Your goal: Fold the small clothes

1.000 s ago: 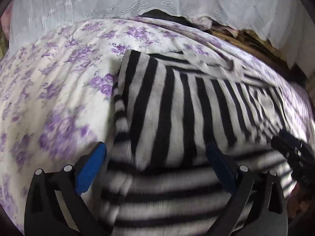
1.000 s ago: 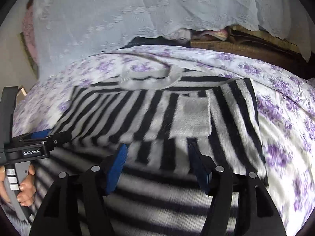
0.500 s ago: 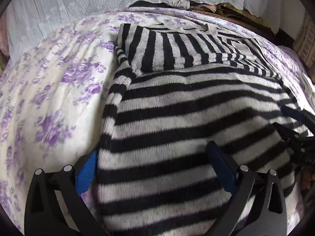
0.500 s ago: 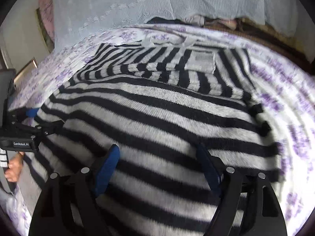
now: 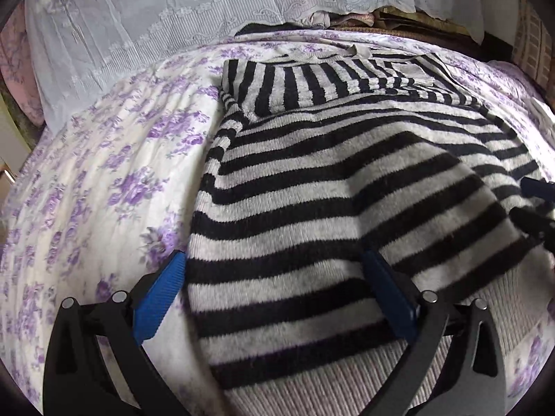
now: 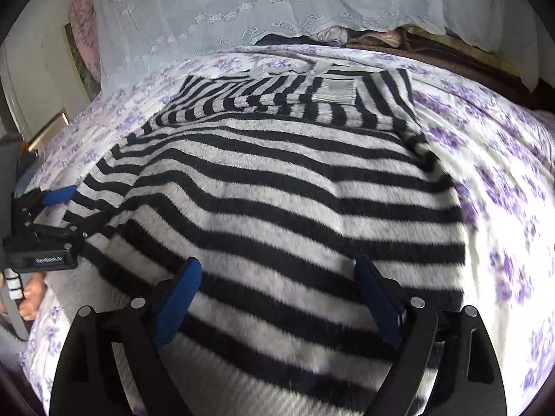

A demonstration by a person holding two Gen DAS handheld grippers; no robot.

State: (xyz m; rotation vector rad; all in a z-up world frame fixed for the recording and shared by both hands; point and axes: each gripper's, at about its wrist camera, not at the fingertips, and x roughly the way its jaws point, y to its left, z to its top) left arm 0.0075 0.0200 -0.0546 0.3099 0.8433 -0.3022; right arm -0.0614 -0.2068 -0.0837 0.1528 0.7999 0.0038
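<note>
Floral bedsheet carries a folded striped sweater; left gripper spread, right gripper opening, both gripping nothing.

This is a bedroom in a home; a bed fills both views, spread with a white bedsheet printed with purple flowers; a white lace cloth with embroidered flowers hangs behind it; folded fabrics are piled at the far edge under that cloth; a pale wall shows at the left of the right wrist view; a black-and-white striped sweater lies on the bed.
</note>
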